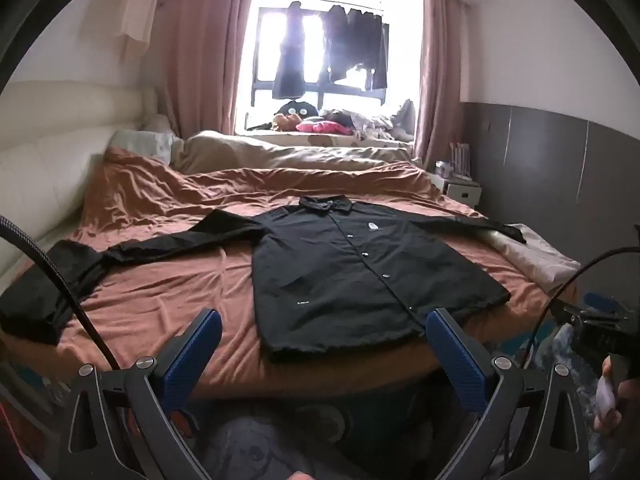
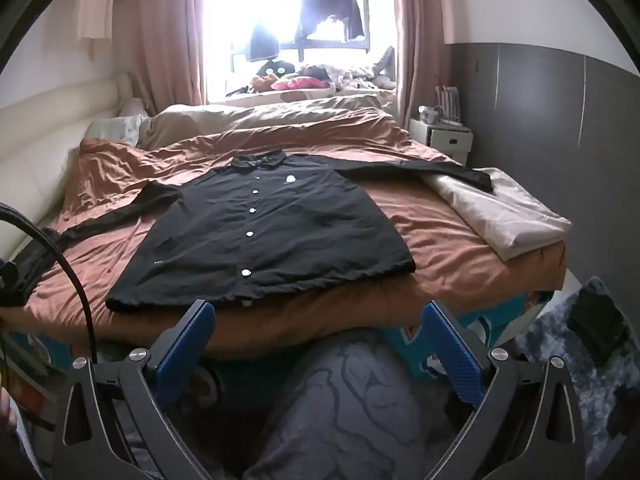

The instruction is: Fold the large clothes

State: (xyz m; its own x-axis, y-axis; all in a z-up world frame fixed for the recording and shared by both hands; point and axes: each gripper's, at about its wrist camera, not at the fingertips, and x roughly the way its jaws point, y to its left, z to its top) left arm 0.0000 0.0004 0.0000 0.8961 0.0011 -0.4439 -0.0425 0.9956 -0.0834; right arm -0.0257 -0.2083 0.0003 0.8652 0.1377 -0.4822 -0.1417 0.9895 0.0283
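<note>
Both tools wide open and empty, left tool (image 1: 324, 344) and right tool (image 2: 318, 338) hovering off the bed (image 2: 460, 240) edge. Black shirt (image 2: 272, 236) lies flat, buttoned, sleeves out. Folding hasn't started; I'd grab a sleeve (image 1: 168, 242) first.

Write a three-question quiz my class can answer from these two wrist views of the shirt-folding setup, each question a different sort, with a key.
1. True or false: the black shirt lies buttoned, front up, with both sleeves spread out on the bed.
2. Which thing does the end of one sleeve rest on? A) a folded pale cloth B) the nightstand C) the headboard
3. Fill in: the left gripper and right gripper both stand ____, holding nothing.

Key: 1 true; 2 A; 3 open.
</note>
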